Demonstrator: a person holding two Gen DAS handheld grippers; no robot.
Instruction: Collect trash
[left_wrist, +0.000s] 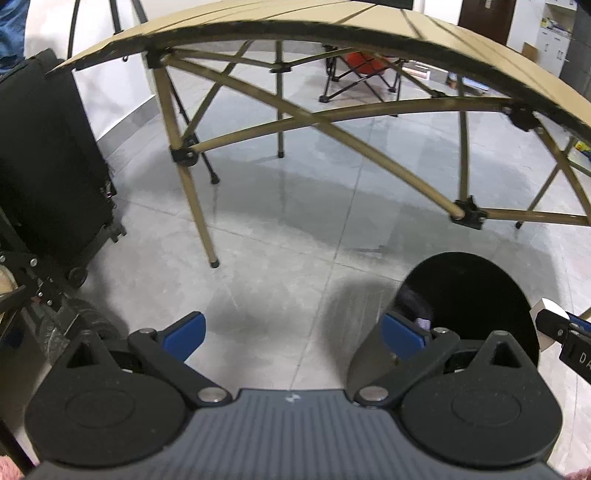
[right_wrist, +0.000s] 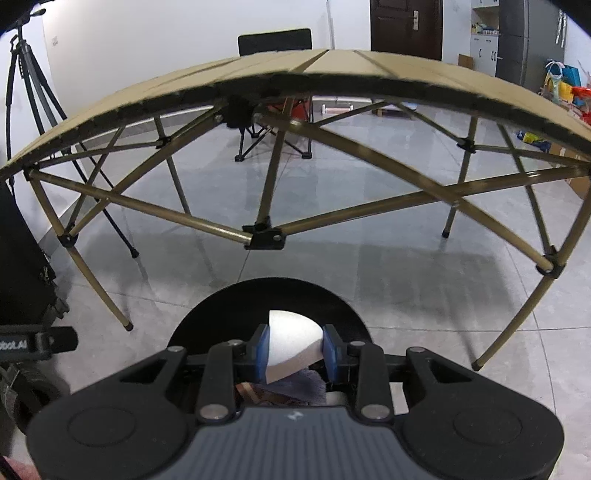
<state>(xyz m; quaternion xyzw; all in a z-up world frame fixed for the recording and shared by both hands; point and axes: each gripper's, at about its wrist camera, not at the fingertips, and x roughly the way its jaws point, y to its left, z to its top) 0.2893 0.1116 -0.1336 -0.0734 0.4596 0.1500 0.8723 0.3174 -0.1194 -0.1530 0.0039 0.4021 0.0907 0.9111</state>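
Note:
My right gripper (right_wrist: 295, 350) is shut on a white wedge-shaped piece of trash (right_wrist: 291, 345) and holds it over the open black trash bin (right_wrist: 207, 314). Other trash lies inside the bin below the fingers. In the left wrist view my left gripper (left_wrist: 293, 332) is open and empty above the floor, just left of the same bin (left_wrist: 472, 295). The right gripper with the white piece (left_wrist: 546, 323) shows at that view's right edge, over the bin's rim.
A tan folding table (right_wrist: 314, 70) on crossed legs stands ahead of both grippers. A black suitcase (left_wrist: 48, 166) stands at the left, a tripod (right_wrist: 26, 85) behind it. A folding chair (left_wrist: 364, 74) sits beyond the table. The floor is grey tile.

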